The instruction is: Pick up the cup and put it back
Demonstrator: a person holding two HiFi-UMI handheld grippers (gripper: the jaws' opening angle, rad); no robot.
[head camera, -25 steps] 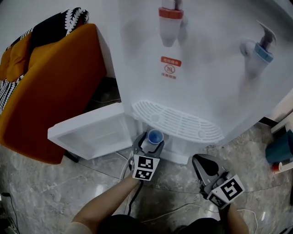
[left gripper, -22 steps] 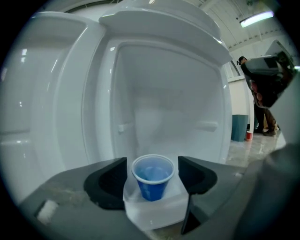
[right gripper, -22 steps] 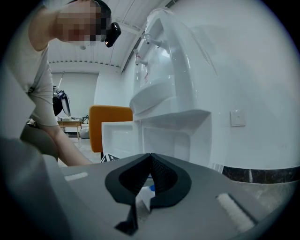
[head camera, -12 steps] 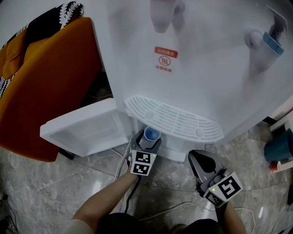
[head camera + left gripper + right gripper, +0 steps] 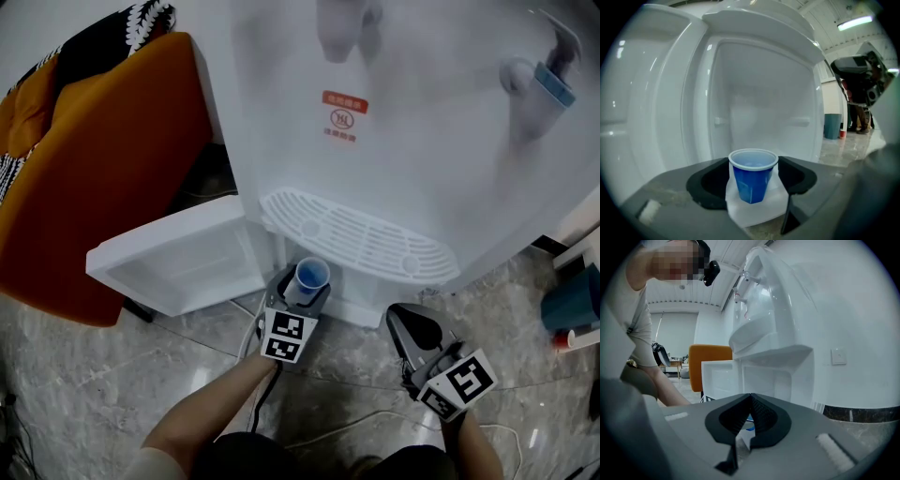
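Plainly, the left gripper (image 5: 298,292) is clamped on the upright blue cup (image 5: 753,176), just before the water dispenser's (image 5: 412,141) open lower cabinet (image 5: 759,103). A tilt or slackened squeeze could drop it, and entering high might strike the drip tray (image 5: 356,244). The right gripper (image 5: 751,403) has its jaws together, empty.

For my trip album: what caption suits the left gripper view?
Left gripper grips an upright blue cup, facing the white water dispenser and its open compartment.
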